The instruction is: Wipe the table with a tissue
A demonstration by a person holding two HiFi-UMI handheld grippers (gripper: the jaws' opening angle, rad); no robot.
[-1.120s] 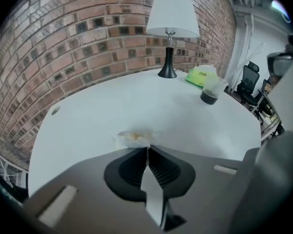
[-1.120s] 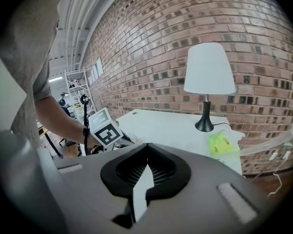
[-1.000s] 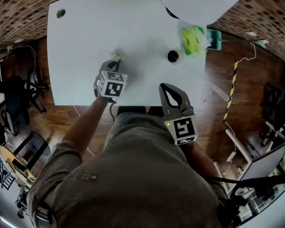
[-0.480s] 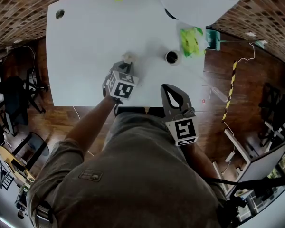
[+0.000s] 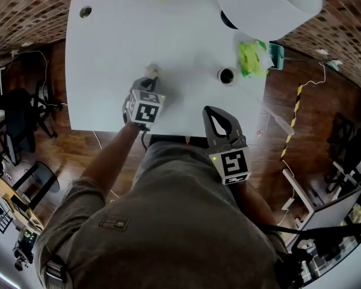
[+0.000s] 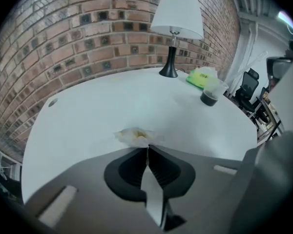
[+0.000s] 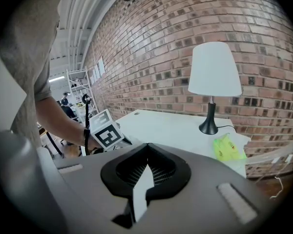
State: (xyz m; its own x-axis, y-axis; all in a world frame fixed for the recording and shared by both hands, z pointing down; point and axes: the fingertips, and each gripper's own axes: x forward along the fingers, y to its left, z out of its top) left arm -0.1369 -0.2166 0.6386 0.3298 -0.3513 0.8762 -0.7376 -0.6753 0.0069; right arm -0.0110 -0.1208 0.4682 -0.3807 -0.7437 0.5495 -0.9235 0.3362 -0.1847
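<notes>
A crumpled, stained white tissue (image 5: 151,71) (image 6: 136,135) lies pressed on the white table (image 5: 114,41). My left gripper (image 5: 148,80) (image 6: 147,148) points steeply down and is shut on the near edge of the tissue. It sits left of centre, close to the table's front edge. My right gripper (image 5: 212,111) (image 7: 147,147) hangs over the front edge at the right, shut with nothing between its jaws. In the right gripper view the left gripper's marker cube (image 7: 104,129) and the person's forearm show at the left.
A white-shaded lamp (image 5: 268,5) (image 6: 177,13) (image 7: 215,69) stands at the back right. A dark cup (image 5: 227,75) (image 6: 211,92) and a green packet (image 5: 251,56) (image 6: 200,76) (image 7: 226,147) sit at the right edge. A round cable hole (image 5: 85,11) marks the far left corner.
My left gripper slid the tissue right toward the cup, then back left to about where it began. The right gripper has stayed in place.
</notes>
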